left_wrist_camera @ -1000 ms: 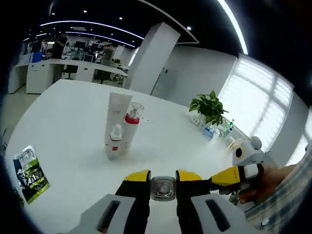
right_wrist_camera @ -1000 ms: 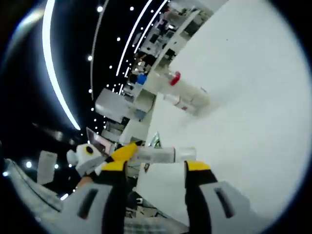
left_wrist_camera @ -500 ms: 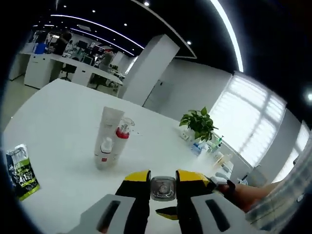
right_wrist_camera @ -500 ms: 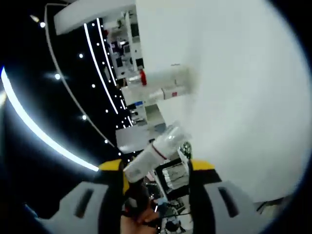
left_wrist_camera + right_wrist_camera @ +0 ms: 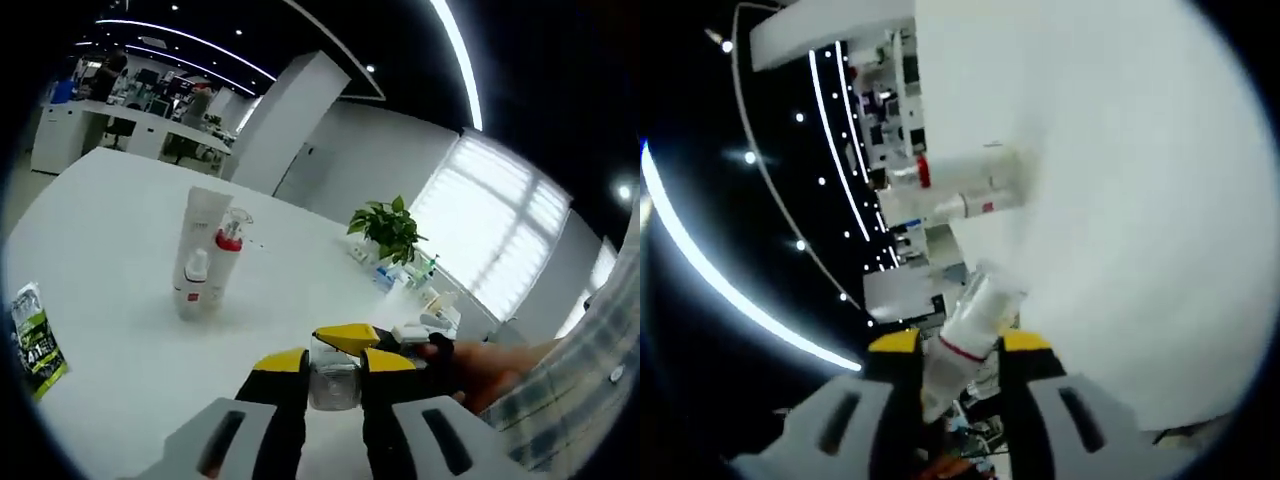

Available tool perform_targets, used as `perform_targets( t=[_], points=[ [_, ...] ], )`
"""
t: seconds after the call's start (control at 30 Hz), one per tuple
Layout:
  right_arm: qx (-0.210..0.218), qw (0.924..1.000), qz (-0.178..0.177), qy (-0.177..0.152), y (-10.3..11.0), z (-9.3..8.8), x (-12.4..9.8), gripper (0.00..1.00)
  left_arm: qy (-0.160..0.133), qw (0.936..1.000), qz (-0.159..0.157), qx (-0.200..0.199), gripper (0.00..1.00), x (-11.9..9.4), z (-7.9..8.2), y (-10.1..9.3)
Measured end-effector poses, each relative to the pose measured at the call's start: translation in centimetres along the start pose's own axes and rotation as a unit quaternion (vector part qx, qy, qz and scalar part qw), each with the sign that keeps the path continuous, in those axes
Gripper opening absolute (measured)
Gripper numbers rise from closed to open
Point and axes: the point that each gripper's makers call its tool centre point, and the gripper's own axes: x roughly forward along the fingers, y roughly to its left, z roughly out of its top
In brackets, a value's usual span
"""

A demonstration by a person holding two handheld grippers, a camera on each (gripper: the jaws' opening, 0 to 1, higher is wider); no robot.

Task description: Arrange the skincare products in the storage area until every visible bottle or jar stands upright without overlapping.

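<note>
A clear bottle (image 5: 970,330) with a thin red band sits clamped between the yellow-tipped right tongs (image 5: 960,345), its length running along the jaws and out over the white worktop (image 5: 1140,200). In the left gripper view a small clear cylinder (image 5: 333,372), probably the same bottle end-on, lies between the left tongs (image 5: 333,362), which are closed on it; the right tongs' yellow tip (image 5: 347,337) touches it from the right, with a hand (image 5: 480,365) and a plaid sleeve (image 5: 570,390) behind. Farther out on the smooth, round-edged worktop three products stand upright in a tight cluster, touching or nearly so: a tall white tube (image 5: 196,240), a clear pump bottle (image 5: 226,262) with a red collar, and a small white bottle (image 5: 191,290) with a red label in front. A green printed sachet (image 5: 30,340) lies flat near the worktop's near-left edge, well apart from the cluster. Nothing lies between the tongs and the cluster. At the far edge stand a leafy potted plant (image 5: 385,228) and several small bottles (image 5: 420,290), too small to count. Beyond are a white pillar (image 5: 275,125), desks and bright windows.
</note>
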Motion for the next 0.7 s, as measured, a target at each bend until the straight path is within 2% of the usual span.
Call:
perform_targets(
  t=[0.07, 0.17, 0.27, 0.33, 0.43, 0.5, 0.57, 0.6, 0.67, 0.7],
  points=[
    [-0.041, 0.9991, -0.006, 0.007, 0.3, -0.2, -0.1, 0.23, 0.029, 0.9996, -0.001, -0.003, 0.2, -0.1, -1.4, 0.2],
    [-0.1, 0.9947, -0.007, 0.02, 1.3, -0.5, -0.1, 0.21, 0.044, 0.9987, -0.01, -0.022, 0.21, 0.1, -2.4, 0.0],
    [-0.164, 0.9854, -0.009, 0.043, 2.0, -1.0, -0.2, 0.2, 0.058, 0.9968, -0.024, -0.05, 0.21, 0.1, -3.0, -0.2],
    [-0.192, 0.9796, -0.006, 0.058, 2.4, -1.3, -0.3, 0.19, 0.063, 0.9936, -0.051, -0.08, 0.22, 0.3, -3.2, -0.7],
    [-0.252, 0.9637, 0.002, 0.089, 3.0, -1.9, -0.4, 0.19, 0.061, 0.9885, -0.074, -0.117, 0.24, 0.4, -2.9, -0.9],
    [-0.301, 0.9458, 0.008, 0.121, 3.5, -2.7, -0.5, 0.19, 0.066, 0.9858, -0.092, -0.124, 0.25, 0.4, -2.7, -1.0],
    [-0.328, 0.9344, 0.035, 0.134, 5.0, -3.5, -0.6, 0.19, 0.078, 0.9804, -0.113, -0.141, 0.3, 0.2, -2.9, -1.5],
    [-0.351, 0.9238, 0.064, 0.14, 6.2, -4.1, -0.7, 0.19, 0.083, 0.9776, -0.122, -0.15, 0.33, 0.2, -2.9, -1.7],
    [-0.37, 0.9119, 0.083, 0.156, 7.0, -4.6, -0.8, 0.19, 0.079, 0.9753, -0.143, -0.149, 0.39, 0.1, -2.7, -2.1],
    [-0.378, 0.9064, 0.09, 0.166, 7.3, -4.9, -0.9, 0.19, 0.08, 0.9712, -0.162, -0.156, 0.39, -0.1, -2.6, -2.7]
  ],
)
